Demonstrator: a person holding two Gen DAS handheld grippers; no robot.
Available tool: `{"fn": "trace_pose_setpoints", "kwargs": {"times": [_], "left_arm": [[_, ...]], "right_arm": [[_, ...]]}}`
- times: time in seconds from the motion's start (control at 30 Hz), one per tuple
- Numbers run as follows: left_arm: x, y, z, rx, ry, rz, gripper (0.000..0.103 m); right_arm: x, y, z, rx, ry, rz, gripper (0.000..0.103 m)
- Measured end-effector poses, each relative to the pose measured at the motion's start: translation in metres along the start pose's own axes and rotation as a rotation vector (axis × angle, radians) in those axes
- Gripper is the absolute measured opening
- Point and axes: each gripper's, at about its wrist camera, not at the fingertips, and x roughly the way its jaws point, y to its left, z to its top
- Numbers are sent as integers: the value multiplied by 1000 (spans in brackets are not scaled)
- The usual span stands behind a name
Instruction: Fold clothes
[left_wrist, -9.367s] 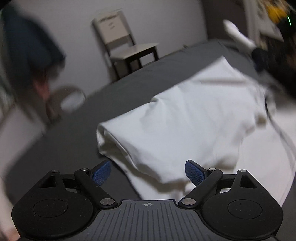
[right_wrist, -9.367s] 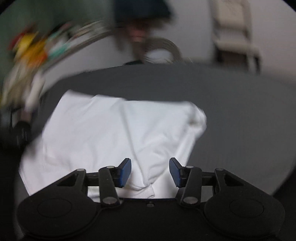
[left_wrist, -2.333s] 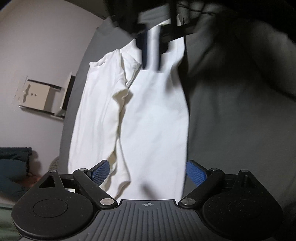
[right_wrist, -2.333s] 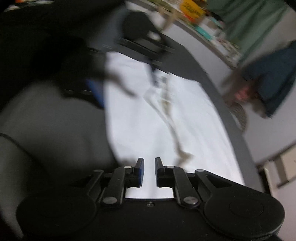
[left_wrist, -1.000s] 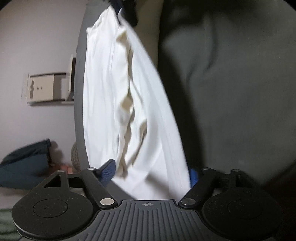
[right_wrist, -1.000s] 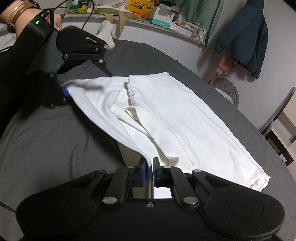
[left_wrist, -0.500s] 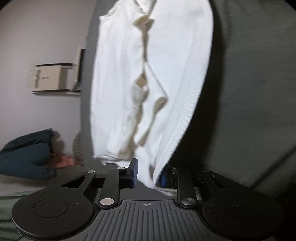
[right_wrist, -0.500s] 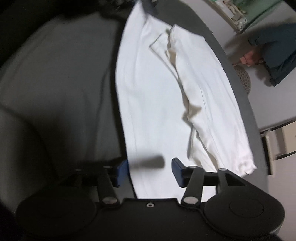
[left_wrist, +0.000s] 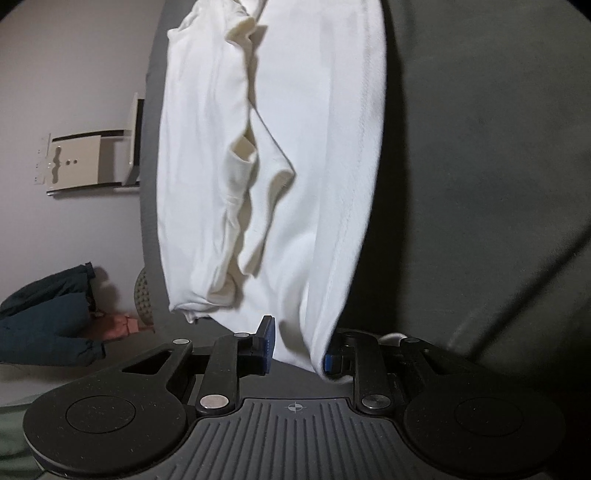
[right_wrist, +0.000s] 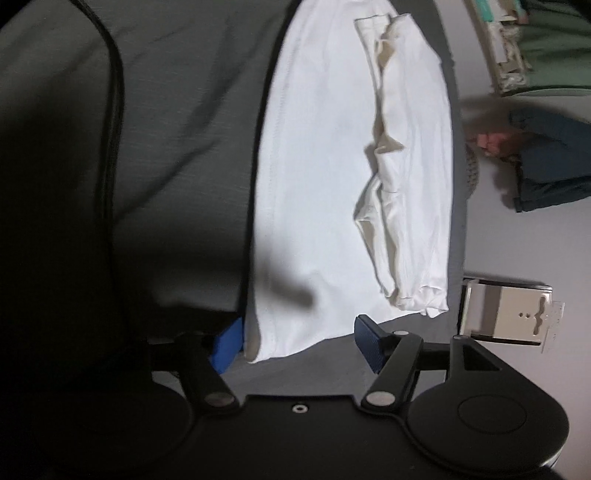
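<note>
We see a white shirt (left_wrist: 280, 155) lying lengthwise on a dark grey table (left_wrist: 480, 166), partly folded into a long narrow strip. One long side has been turned inward, so a rumpled double layer with a short sleeve poking out of the fold runs down the strip. In the left wrist view that bunched layer sits toward 9 o'clock; in the right wrist view the shirt (right_wrist: 325, 177) carries it toward 3 o'clock. The other long edge is smooth, with a stitched hem line along it.

Our left gripper (left_wrist: 297, 349) is at one short end of the strip, its blue pads spread apart with cloth draped between them, not pinched. Our right gripper (right_wrist: 299, 341) is released at the opposite end, jaws wide, the shirt's corner lying between the pads. A dark jacket (right_wrist: 550, 158) hangs toward 3 o'clock beyond the table.
</note>
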Motion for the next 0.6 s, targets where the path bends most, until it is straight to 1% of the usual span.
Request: {"fn": "trace_pose_setpoints", "kwargs": {"times": [0.03,0.07,0.1,0.13,0.17,0.2,0.27,0.37,0.4,0.43,0.6], "left_arm": [[-2,-3,-1,-6,4,-1,25],[-3,-5,-1,-15,7,-1,25],[-2,-5,-1,-28,9,-5,19],[-3,-4,-1,-45,16,-22,4],[-4,-4,-1,-59,16,-35,3],[-7,-4,-1,-70,8,-36,2],[-14,-1,-4,-101,-13,-31,2],[-27,12,-10,-177,-50,-11,2],[-31,21,-12,-223,-65,-9,2],[-36,30,-15,-275,-80,-11,2],[-33,78,-28,-478,-110,20,2]], "right_arm": [[1,2,-2,-14,2,-14,66],[2,3,-5,-28,3,-27,62],[3,5,-7,-42,5,-41,47],[4,5,-8,-47,5,-47,39],[5,4,-9,-42,3,-46,26],[5,2,-9,-37,-3,-49,19],[-1,-1,-10,-27,-33,-64,17],[-18,-11,-14,9,-106,-93,12],[-23,-16,-16,28,-127,-108,9],[-28,-23,-18,50,-146,-127,8],[-18,-75,-29,255,-182,-150,7]]}}
